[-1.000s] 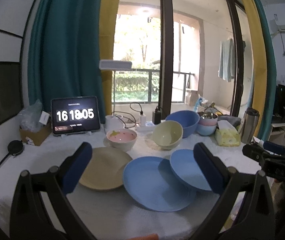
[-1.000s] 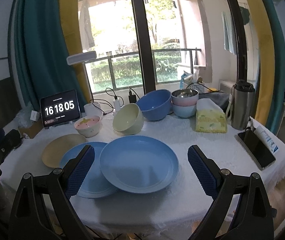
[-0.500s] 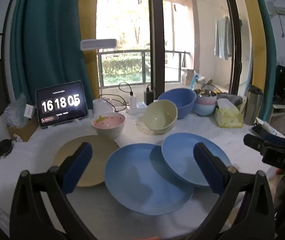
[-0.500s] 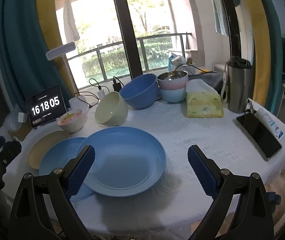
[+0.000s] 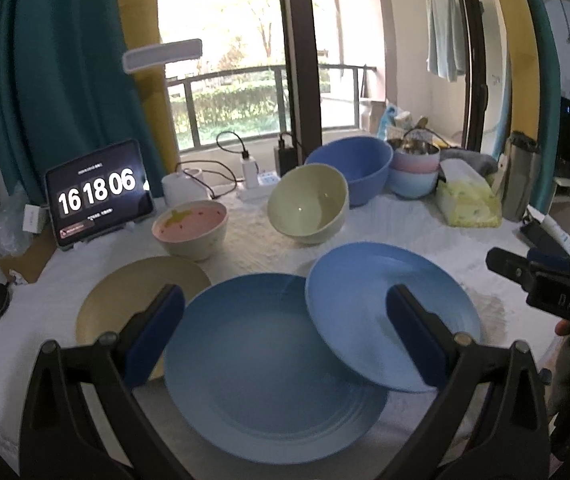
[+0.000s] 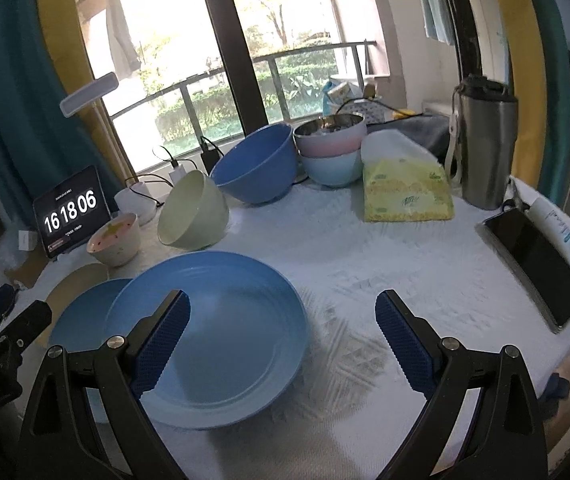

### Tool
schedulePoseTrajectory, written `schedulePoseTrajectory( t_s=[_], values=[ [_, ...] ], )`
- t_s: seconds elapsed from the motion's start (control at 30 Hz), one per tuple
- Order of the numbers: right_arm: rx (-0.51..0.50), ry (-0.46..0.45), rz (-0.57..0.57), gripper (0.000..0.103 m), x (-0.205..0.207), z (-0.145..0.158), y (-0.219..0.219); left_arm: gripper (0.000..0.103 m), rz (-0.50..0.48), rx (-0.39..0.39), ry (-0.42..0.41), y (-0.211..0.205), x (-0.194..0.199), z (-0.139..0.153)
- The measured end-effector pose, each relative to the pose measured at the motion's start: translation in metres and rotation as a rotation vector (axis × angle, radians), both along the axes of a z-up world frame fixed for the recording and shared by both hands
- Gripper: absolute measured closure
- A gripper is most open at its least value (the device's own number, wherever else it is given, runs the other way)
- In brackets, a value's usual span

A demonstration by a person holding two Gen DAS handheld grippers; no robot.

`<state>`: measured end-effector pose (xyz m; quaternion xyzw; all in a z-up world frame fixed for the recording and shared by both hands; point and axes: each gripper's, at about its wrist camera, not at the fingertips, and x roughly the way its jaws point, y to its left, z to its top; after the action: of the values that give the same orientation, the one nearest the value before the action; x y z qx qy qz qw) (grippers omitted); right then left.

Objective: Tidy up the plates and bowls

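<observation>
Two blue plates overlap on the white tablecloth: the right plate [image 5: 369, 300] [image 6: 221, 320] rests on the rim of the left one [image 5: 269, 380] [image 6: 81, 320]. A tan plate [image 5: 133, 292] lies left of them. Behind stand a pink-lined bowl [image 5: 191, 230], a tilted pale green bowl [image 5: 305, 204], a big blue bowl [image 5: 353, 164] and a small bowl stack [image 5: 413, 168]. My left gripper [image 5: 281, 300] hovers open over the left blue plate. My right gripper [image 6: 281, 304] hangs over the right plate's right rim, its jaws closing but wide apart and touching nothing.
A tablet clock [image 5: 99, 192] stands at the back left beside chargers and cables [image 5: 251, 178]. On the right are a yellow tissue pack [image 6: 407, 192], a steel tumbler [image 6: 485, 148], a phone [image 6: 537, 268] and a tube [image 6: 561, 232] near the table edge.
Both grippers have come forward and down toward the blue plates, which now loom larger. The dishes have not moved.
</observation>
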<state>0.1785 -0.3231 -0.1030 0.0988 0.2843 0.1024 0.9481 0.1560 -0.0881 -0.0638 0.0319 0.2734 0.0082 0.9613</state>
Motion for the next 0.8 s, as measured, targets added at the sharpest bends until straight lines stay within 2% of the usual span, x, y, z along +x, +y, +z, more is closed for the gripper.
schedulePoseTrajectory(
  t_s=[0.27, 0.57, 0.8],
  values=[
    [0.015, 0.091, 0.03, 0.025, 0.027, -0.025, 0.0, 0.003, 0.015, 0.011, 0.055, -0.005, 0.024, -0.015],
    [0.029, 0.162, 0.04, 0.047, 0.048, -0.047, -0.006, 0.028, 0.012, 0.026, 0.148, -0.014, 0.05, -0.037],
    [0.042, 0.209, 0.055, 0.059, 0.057, -0.058, -0.004, 0.048, 0.022, 0.03, 0.215, -0.015, 0.063, -0.05]
  ],
)
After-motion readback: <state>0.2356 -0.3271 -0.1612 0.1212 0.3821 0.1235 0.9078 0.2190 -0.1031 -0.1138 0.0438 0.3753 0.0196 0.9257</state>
